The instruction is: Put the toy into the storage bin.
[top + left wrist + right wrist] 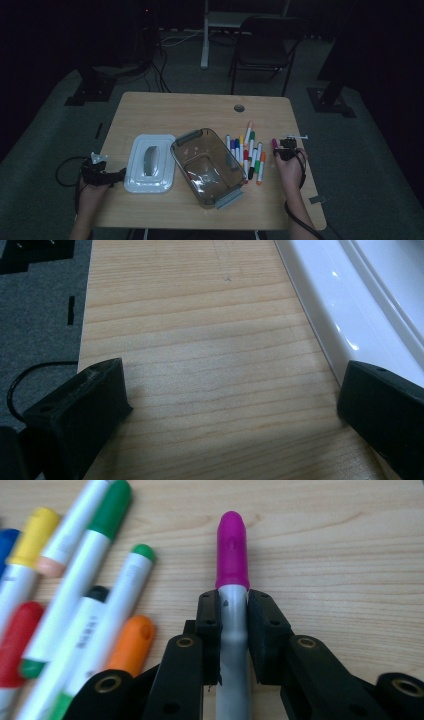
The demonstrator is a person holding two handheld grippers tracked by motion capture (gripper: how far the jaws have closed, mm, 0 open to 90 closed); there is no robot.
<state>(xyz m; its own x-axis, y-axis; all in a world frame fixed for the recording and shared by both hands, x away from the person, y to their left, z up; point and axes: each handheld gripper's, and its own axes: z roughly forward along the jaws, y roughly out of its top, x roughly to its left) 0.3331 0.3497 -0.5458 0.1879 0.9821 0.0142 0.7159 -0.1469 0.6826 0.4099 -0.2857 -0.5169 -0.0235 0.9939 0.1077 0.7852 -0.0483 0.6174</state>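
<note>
one purple-capped marker, two tools

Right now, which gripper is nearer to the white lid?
Left. The left gripper sits just beside the white lid; the right gripper is far across, beyond the clear container.

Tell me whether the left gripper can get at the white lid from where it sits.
Probably yes: the left gripper is open over bare table, with the white lid right beside one jaw and nothing between.
</note>
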